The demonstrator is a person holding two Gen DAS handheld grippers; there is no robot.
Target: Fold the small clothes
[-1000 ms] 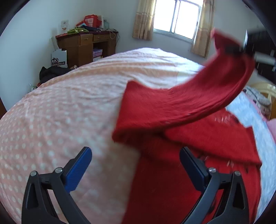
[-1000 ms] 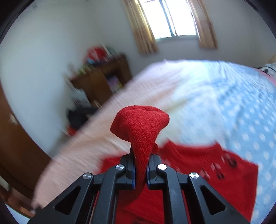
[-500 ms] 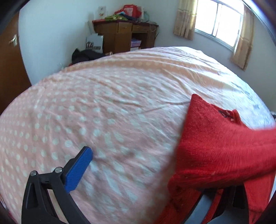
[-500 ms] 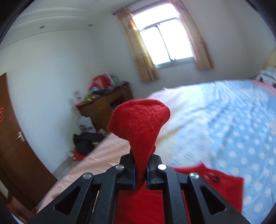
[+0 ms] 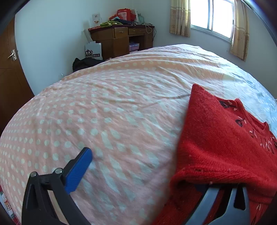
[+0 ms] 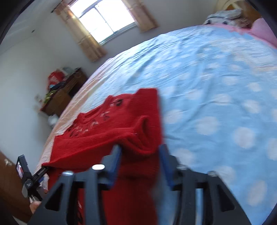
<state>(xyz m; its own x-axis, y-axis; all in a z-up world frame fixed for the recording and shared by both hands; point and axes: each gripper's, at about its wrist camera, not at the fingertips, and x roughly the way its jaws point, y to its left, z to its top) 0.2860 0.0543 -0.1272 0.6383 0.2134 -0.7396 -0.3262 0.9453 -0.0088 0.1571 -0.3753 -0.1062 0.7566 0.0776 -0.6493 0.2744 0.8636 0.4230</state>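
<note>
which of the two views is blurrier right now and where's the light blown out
Right wrist view: motion-smeared throughout, the red knitted sweater, right gripper and blue dotted bedsheet soft-edged; the window is blown out. Left wrist view: sharper, the pink dotted bedsheet slightly smeared nearby; its window is overexposed too.

— Any writing you can read out there?

— Hardly. The white paper bag (image 5: 93, 50) on the floor by the wooden desk (image 5: 121, 40) carries a dark crown-like logo over a black strip of characters, too small to make out.

— On the desk?

— A white card (image 5: 96, 19) and red packaging (image 5: 125, 14) both have print, unreadable. In the right wrist view, the left gripper (image 6: 40, 173) bears a small white label, too tiny to read.
</note>
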